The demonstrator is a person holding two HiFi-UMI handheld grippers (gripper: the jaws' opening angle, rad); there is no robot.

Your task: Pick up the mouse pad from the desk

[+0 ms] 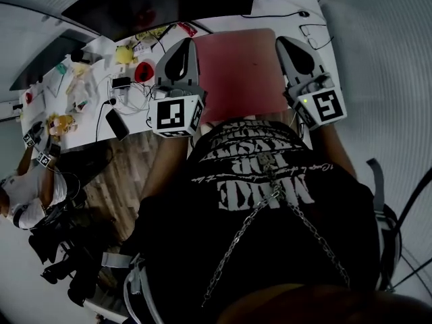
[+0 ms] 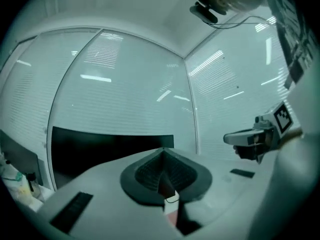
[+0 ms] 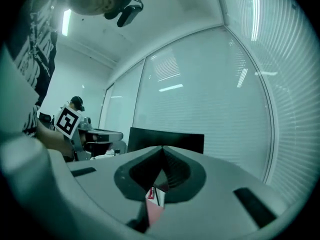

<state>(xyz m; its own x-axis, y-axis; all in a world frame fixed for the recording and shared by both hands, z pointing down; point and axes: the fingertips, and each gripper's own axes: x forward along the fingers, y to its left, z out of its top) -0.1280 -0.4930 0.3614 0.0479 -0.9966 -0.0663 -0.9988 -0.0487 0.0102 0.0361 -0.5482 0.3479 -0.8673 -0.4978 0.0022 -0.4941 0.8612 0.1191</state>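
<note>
The room has glass walls with blinds, and a messy white desk (image 1: 277,9) sits below. The red mouse pad (image 1: 236,66) is up off it, held flat between both grippers. The left gripper (image 1: 183,54) pinches its left edge and the right gripper (image 1: 291,51) pinches its right edge (jaws squeezed tight on it). The pad runs straight across from one to the other, I think, so neither hand is nearer.

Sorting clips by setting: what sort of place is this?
Likely an office: a cluttered white desk, a dark monitor behind it, and glass partition walls fitted with blinds.
</note>
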